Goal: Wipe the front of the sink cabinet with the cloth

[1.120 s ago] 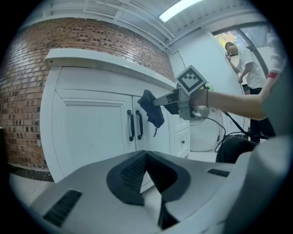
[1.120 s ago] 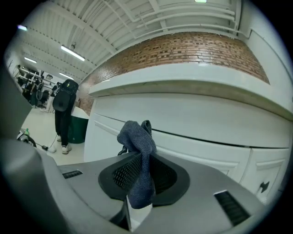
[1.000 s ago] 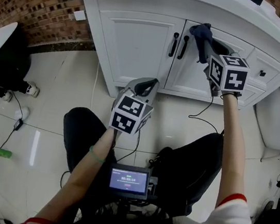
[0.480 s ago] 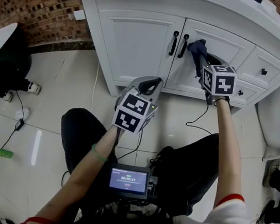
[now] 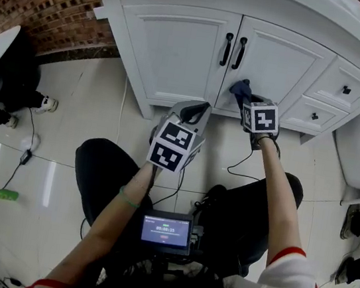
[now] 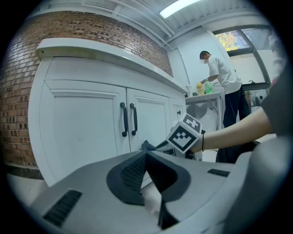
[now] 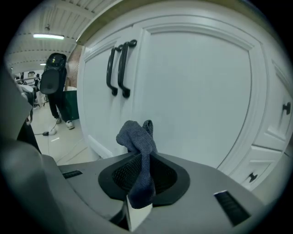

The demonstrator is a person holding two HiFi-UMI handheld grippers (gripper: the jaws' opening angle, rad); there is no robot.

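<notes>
The left gripper (image 5: 194, 110) hung back from the sink cabinet (image 5: 180, 53), its jaws pressed together with nothing between them. The cabinet's left door (image 6: 87, 132) lay ahead of its tips and well apart from them. The pair of black handles (image 5: 233, 50) stood up and away, beyond both sets of fingertips.

To the right, the right gripper (image 7: 142, 157) was clamped on the cloth (image 7: 136, 139). A bunched grey tuft stood up out of the jaws and forward of the tips, its long axis running roughly along the gripper. The lower panel of the right door (image 7: 197, 91) lay just ahead of that tuft. Whether cloth and panel touched, I could not tell.

So the right gripper was by far the nearer to the front. The wiping stroke would probably turn on pushing the tuft forward onto the panel. Most of that door lay above the fingertips, and the small drawers (image 5: 339, 90) further to their right.
</notes>
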